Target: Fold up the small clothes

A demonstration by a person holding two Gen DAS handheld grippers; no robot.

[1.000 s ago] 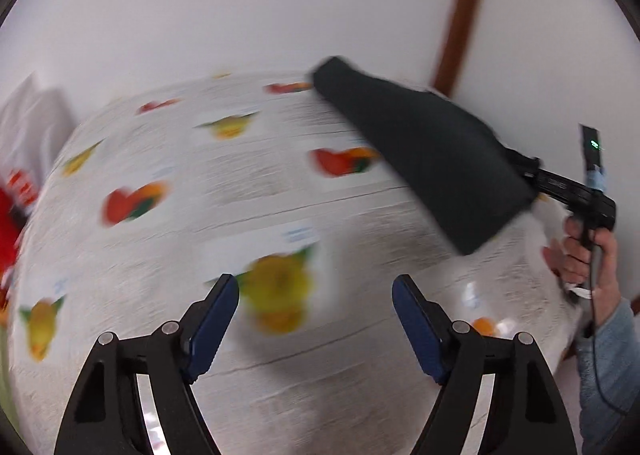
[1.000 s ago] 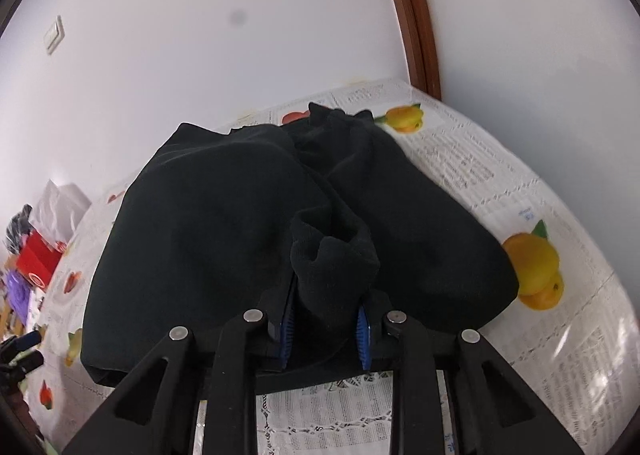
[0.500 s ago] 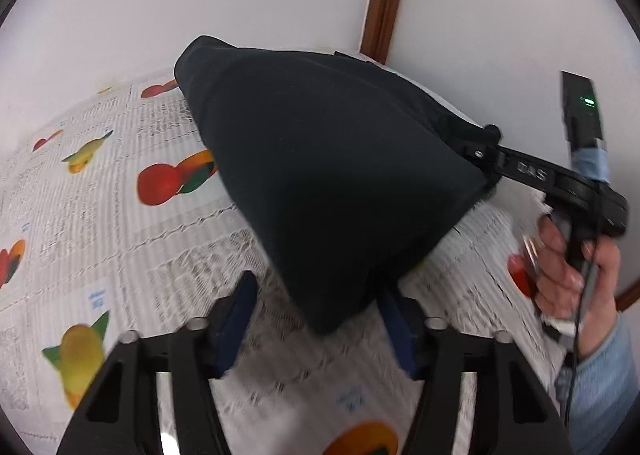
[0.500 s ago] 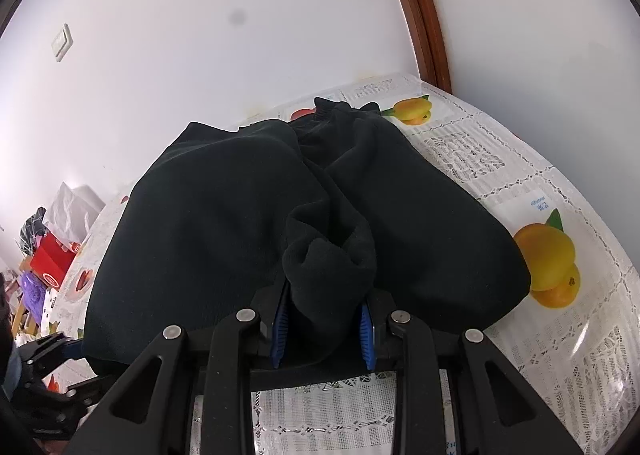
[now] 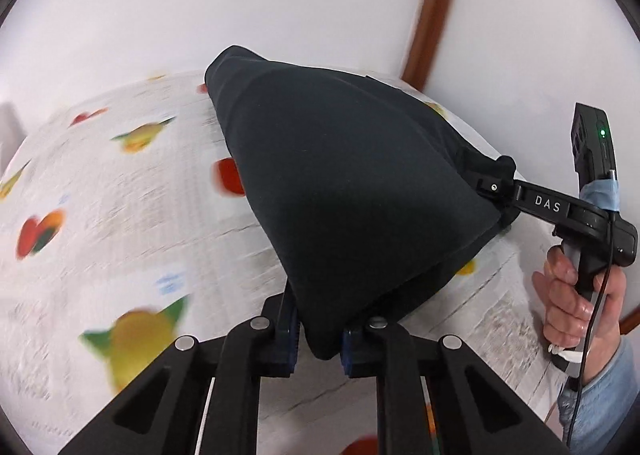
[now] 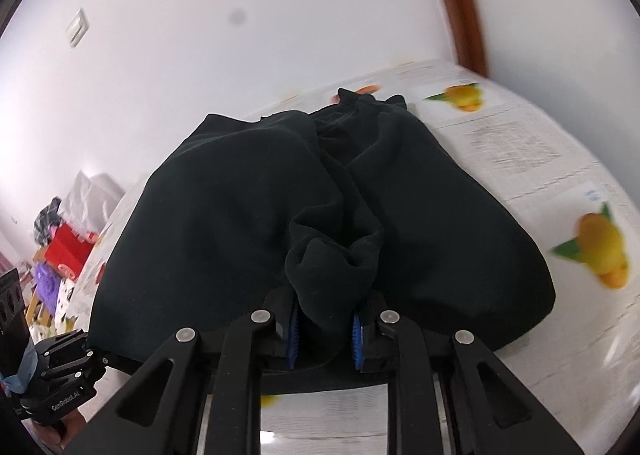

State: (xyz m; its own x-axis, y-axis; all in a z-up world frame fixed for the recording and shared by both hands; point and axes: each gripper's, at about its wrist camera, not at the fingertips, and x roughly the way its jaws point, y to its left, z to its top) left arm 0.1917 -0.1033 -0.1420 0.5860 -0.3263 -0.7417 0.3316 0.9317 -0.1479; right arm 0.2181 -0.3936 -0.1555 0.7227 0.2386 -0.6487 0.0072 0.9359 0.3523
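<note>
A black garment hangs lifted over the table with the fruit-print cloth. My left gripper is shut on its near corner. My right gripper is shut on a bunched edge of the same garment, which spreads away from it towards the wall. In the left wrist view the right gripper holds the garment's far right corner, with the hand below it. In the right wrist view the left gripper shows at the lower left by the garment's corner.
White walls stand close behind the table, with a brown door frame in the corner. A pile of colourful items, with a red box, lies beyond the table's left end. The table's right edge runs near the wall.
My left gripper has closed on the garment's near corner; it was open around it before. The right gripper has kept its grip on the bunched edge.
</note>
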